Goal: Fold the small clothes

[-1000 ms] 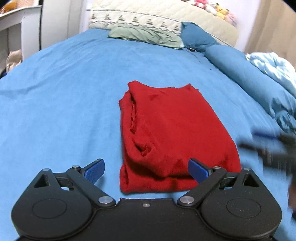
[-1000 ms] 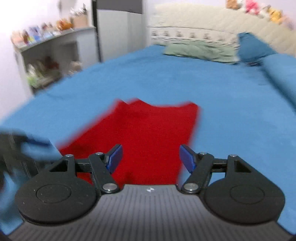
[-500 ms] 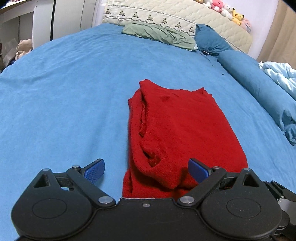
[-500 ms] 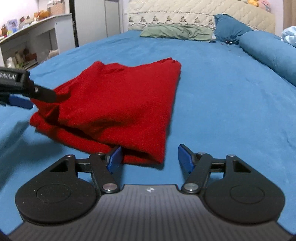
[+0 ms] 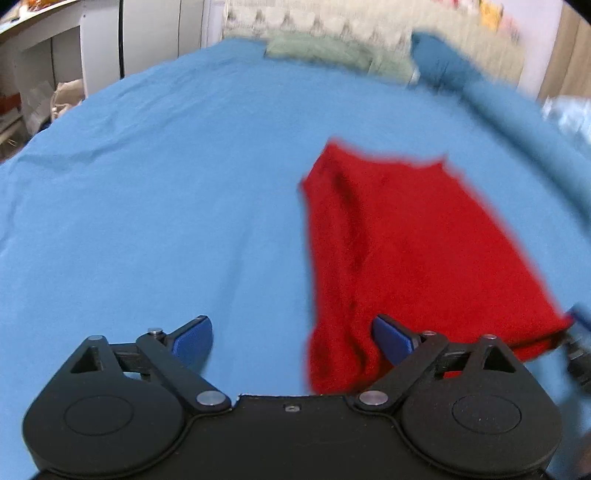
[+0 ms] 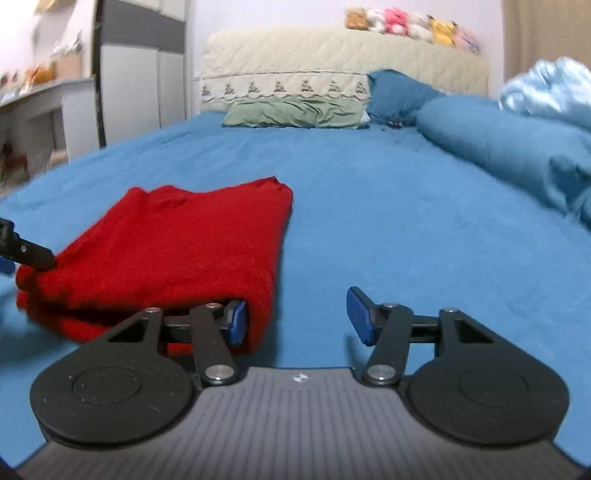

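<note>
A red knit garment (image 5: 413, 251), folded into a long rectangle, lies on the blue bed sheet (image 5: 147, 206). My left gripper (image 5: 291, 338) is open at its near left corner, with the right finger over the red cloth and the left finger over bare sheet. In the right wrist view the garment (image 6: 177, 251) lies to the left. My right gripper (image 6: 299, 317) is open at its near right corner, the left finger against the cloth's edge. The left gripper's tip (image 6: 29, 254) touches the garment's left edge.
Green (image 6: 295, 112) and blue (image 6: 399, 92) pillows lie at the headboard, with plush toys (image 6: 410, 20) on top. A rolled blue duvet (image 6: 517, 147) runs along the bed's right side. White shelves and a cabinet (image 5: 74, 66) stand left of the bed.
The left gripper has swung to the left, so the garment now sits right of its centre. The right gripper has shifted right and lower along the garment's near edge. Both stay open.
</note>
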A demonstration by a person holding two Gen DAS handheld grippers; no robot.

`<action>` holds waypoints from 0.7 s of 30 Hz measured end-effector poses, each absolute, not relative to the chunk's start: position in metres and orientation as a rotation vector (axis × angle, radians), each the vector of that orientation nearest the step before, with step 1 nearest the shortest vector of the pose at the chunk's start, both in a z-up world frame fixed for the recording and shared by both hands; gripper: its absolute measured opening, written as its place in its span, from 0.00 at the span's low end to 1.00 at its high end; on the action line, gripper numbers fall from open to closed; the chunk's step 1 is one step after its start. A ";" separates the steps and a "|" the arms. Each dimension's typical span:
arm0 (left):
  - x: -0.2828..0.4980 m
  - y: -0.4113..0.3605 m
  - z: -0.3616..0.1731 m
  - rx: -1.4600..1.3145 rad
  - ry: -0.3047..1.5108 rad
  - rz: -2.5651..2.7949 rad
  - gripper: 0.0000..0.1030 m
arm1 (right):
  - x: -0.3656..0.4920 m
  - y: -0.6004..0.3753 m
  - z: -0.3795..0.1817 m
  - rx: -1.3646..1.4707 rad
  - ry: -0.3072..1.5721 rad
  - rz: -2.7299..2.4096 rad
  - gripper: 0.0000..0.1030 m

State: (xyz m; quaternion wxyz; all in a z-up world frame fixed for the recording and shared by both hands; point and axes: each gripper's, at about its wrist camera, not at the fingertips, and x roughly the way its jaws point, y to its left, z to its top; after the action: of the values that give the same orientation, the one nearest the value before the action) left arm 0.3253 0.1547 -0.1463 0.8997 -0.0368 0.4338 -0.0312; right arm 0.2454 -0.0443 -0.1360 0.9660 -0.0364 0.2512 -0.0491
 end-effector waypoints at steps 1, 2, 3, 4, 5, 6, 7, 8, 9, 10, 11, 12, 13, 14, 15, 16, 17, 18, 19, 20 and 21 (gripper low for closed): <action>0.324 0.156 -0.155 -0.067 0.917 -0.077 0.93 | 0.244 -0.045 -0.140 -0.114 0.530 -0.086 0.68; 0.320 0.158 -0.159 -0.063 0.896 -0.089 0.93 | 0.242 -0.046 -0.145 -0.142 0.549 -0.068 0.68; 0.316 0.159 -0.160 -0.055 0.877 -0.096 0.93 | 0.242 -0.048 -0.151 -0.171 0.579 -0.040 0.68; 0.315 0.158 -0.159 -0.044 0.877 -0.095 0.93 | 0.241 -0.049 -0.155 -0.188 0.600 -0.025 0.68; 0.315 0.158 -0.158 -0.039 0.883 -0.091 0.93 | 0.240 -0.051 -0.156 -0.190 0.603 -0.010 0.68; 0.315 0.158 -0.156 -0.041 0.893 -0.084 0.93 | 0.239 -0.053 -0.155 -0.187 0.609 0.003 0.68; 0.314 0.159 -0.154 -0.048 0.902 -0.075 0.93 | 0.240 -0.056 -0.153 -0.188 0.626 0.019 0.68; 0.312 0.161 -0.150 -0.060 0.913 -0.065 0.93 | 0.240 -0.057 -0.150 -0.192 0.636 0.030 0.69; 0.309 0.163 -0.145 -0.067 0.919 -0.056 0.93 | 0.239 -0.060 -0.147 -0.195 0.647 0.045 0.72; 0.307 0.164 -0.141 -0.065 0.917 -0.044 0.92 | 0.238 -0.063 -0.143 -0.199 0.665 0.064 0.72; 0.303 0.165 -0.134 -0.058 0.907 -0.032 0.91 | 0.235 -0.066 -0.138 -0.202 0.673 0.085 0.74; 0.300 0.166 -0.125 -0.052 0.884 -0.034 0.92 | 0.232 -0.071 -0.130 -0.202 0.677 0.117 0.80; 0.299 0.166 -0.115 -0.059 0.856 -0.051 0.94 | 0.230 -0.074 -0.123 -0.196 0.681 0.153 0.88; 0.301 0.167 -0.106 -0.073 0.832 -0.069 0.99 | 0.230 -0.078 -0.113 -0.180 0.684 0.197 0.93; 0.304 0.166 -0.098 -0.091 0.812 -0.083 1.00 | 0.232 -0.082 -0.101 -0.157 0.683 0.241 1.00; 0.310 0.166 -0.090 -0.117 0.795 -0.106 1.00 | 0.237 -0.083 -0.090 -0.141 0.677 0.266 1.00; 0.319 0.166 -0.086 -0.143 0.791 -0.131 1.00 | 0.243 -0.084 -0.080 -0.128 0.672 0.277 1.00; 0.329 0.165 -0.084 -0.167 0.798 -0.147 1.00 | 0.251 -0.084 -0.070 -0.111 0.671 0.283 1.00; 0.340 0.162 -0.085 -0.189 0.811 -0.161 1.00 | 0.263 -0.084 -0.062 -0.084 0.685 0.288 1.00; 0.352 0.161 -0.088 -0.210 0.828 -0.184 1.00 | 0.277 -0.085 -0.057 -0.045 0.719 0.291 1.00; 0.362 0.159 -0.092 -0.227 0.844 -0.204 1.00 | 0.289 -0.085 -0.054 -0.009 0.750 0.291 1.00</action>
State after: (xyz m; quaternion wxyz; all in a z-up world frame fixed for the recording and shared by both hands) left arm 0.3621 0.1590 -0.0919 0.9010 -0.1095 0.4080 -0.0986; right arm 0.2895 -0.0852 -0.0540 0.9201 -0.0045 0.3650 0.1418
